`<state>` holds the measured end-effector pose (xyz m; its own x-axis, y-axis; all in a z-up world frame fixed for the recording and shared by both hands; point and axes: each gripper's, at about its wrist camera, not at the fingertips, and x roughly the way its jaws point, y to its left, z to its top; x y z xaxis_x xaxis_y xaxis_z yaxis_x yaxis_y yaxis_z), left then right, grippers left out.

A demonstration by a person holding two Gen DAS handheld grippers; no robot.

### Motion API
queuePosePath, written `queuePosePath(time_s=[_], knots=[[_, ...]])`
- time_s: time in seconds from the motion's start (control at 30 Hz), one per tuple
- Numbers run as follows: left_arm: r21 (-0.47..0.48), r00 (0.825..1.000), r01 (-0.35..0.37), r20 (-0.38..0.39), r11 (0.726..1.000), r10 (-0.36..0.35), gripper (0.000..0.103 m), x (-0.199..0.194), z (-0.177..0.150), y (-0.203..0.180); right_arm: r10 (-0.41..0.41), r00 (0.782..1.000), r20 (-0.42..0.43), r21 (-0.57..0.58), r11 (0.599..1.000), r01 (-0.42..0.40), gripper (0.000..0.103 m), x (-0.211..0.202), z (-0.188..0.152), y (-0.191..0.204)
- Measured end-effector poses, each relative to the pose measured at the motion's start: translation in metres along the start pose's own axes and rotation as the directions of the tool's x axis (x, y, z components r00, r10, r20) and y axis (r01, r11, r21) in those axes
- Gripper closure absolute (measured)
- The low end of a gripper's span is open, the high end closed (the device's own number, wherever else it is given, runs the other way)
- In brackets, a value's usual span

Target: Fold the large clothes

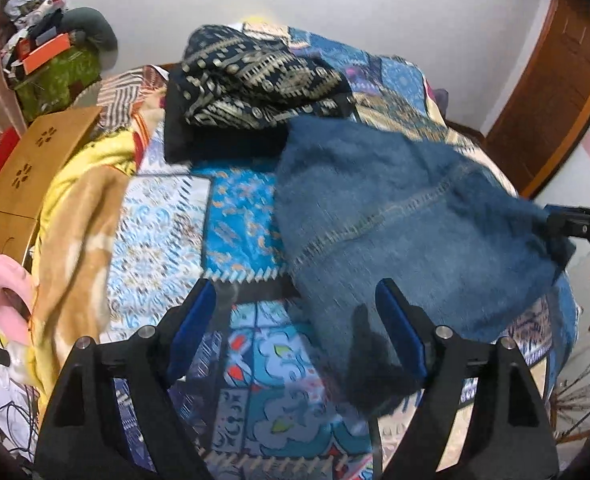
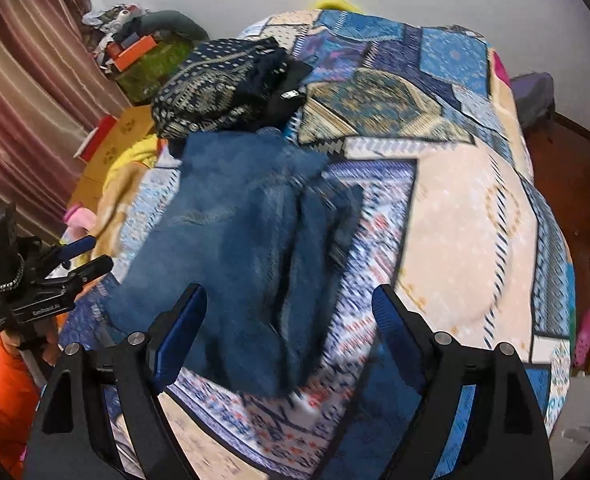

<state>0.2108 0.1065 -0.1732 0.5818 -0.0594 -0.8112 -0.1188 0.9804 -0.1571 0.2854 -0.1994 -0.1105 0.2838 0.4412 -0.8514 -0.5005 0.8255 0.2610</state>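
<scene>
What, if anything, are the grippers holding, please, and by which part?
Nothing: left gripper and right gripper both stand open over the jeans on the bed.

Blue denim jeans (image 2: 239,248); blue patchwork quilt (image 2: 467,216); navy gold-print cloth (image 1: 255,76).

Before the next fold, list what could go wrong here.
1. The jeans lie bunched and uneven on the quilt; folding now may lock in creases.
2. The patterned dark clothes touch the jeans' far edge and could get dragged along.
3. Both grippers, left and right, are open and empty; a shallow pinch may slip.
</scene>
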Motion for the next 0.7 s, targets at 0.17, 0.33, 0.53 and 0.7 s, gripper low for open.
queuePosePath(time_s=[0.17,0.33,0.53,0.7], knots=[[-0.065,0.999,0.041,-0.007,0.997,-0.041,0.021,0.009,0.017,0.013,0.041,0.998,-0.039,0.009,0.999,-0.040,0.021,0.023,0.018,0.006],[-0.174,0.985,0.130,-0.093,0.976,-0.148,0.021,0.041,0.024,0.024,0.096,0.987,-0.129,0.103,0.991,-0.083,0.021,0.054,0.028,-0.012],[-0.354,0.915,0.255,-0.212,0.900,-0.343,0.021,0.094,0.020,0.035,0.201,0.948,-0.248,0.245,0.959,-0.139,0.021,0.081,0.026,-0.046],[-0.519,0.838,0.330,-0.224,0.788,-0.498,0.021,0.126,0.016,0.044,0.278,0.924,-0.263,0.286,0.937,-0.201,0.020,0.092,0.026,-0.056]])
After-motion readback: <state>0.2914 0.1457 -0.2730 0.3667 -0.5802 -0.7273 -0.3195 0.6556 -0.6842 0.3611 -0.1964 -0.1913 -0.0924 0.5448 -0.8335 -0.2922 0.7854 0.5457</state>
